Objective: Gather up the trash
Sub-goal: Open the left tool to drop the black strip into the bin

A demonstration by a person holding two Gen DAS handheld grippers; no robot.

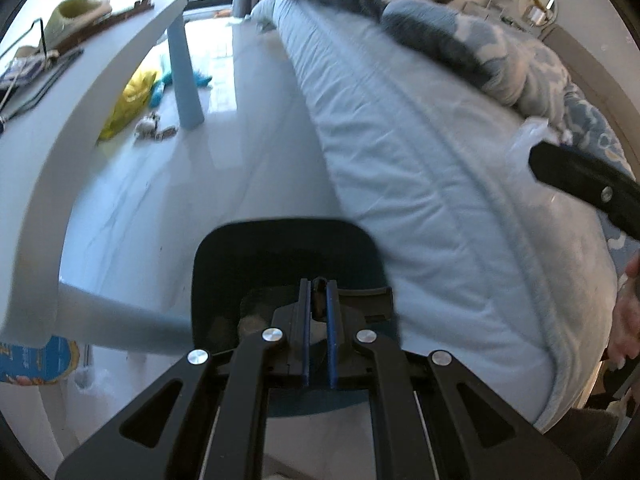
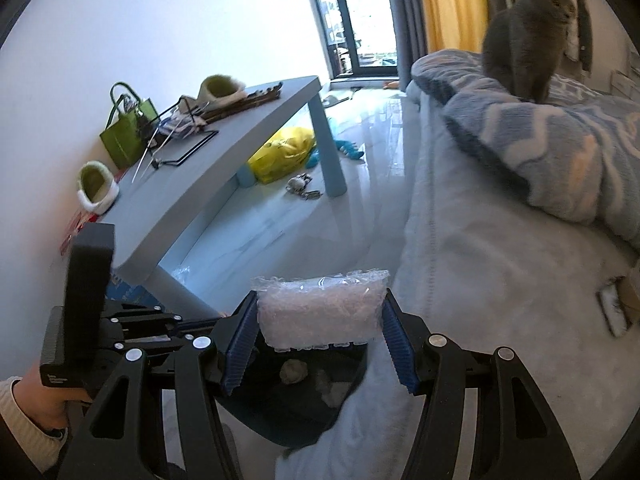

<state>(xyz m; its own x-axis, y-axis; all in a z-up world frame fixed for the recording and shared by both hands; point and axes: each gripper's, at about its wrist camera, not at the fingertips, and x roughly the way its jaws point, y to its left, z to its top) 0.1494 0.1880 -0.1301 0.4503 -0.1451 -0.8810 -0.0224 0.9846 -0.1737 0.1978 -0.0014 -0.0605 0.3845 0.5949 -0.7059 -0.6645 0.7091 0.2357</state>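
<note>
**Bubble wrap held over the bin beside the bed**

A pad of bubble wrap (image 2: 322, 308) is gripped between the blue pads of the right tongs (image 2: 320, 338), which stand about half open around it, one pad pressed on each end. The wrap is held just above a dark bin (image 2: 304, 408), in which pale crumpled scraps (image 2: 294, 372) are seen.

The left tongs (image 1: 319, 334) are shut, the two blue pads nearly touching, with a thin dark part of the bin's rim pinched between them. The bin (image 1: 288, 248) is seen from above in the left wrist view, its inside blurred. A hand (image 2: 44, 404) in a pale cuff is seen on the left tool's handle.

The bin sits at the edge of a bed (image 1: 420, 168) covered in pale blue, with a patterned blanket (image 2: 560, 152) heaped on it and a grey cat (image 2: 524, 44) on top. Across a glossy floor (image 1: 248, 128) stands a blue desk (image 2: 224, 140), carrying slippers (image 2: 96, 188) and a green bag (image 2: 124, 136). A yellow bag (image 2: 284, 152) lies beneath it.
</note>
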